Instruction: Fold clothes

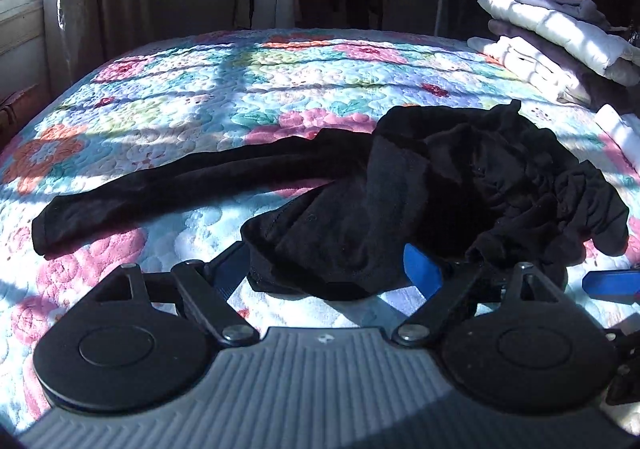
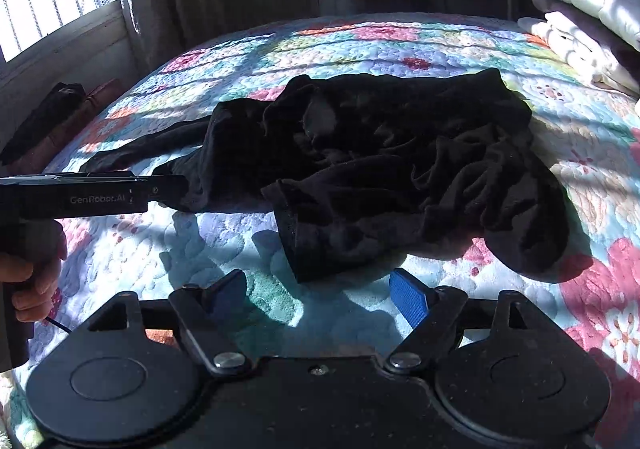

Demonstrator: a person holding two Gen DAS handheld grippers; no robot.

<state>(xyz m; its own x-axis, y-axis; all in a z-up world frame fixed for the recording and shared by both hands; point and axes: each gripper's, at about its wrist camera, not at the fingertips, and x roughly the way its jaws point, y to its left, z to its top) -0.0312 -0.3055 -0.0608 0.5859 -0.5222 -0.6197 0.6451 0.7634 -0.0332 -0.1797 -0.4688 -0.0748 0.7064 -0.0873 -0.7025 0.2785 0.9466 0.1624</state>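
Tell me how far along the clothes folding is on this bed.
Done: a stack of folded clothes sits at the quilt's far right corner. In hand: nothing. The left gripper and right gripper are both open beside the crumpled black garment, its near edge lying between the left gripper's pads. Left: that garment, one leg stretched out, the rest bunched, looks entirely unfolded.

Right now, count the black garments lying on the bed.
1: a crumpled black garment in the middle of the quilt, one long part stretched left. More may be hidden in its folds.

Black garment point(image 1: 420, 185) crumpled on floral quilt point(image 1: 200, 89), open tool point(image 1: 328, 269)
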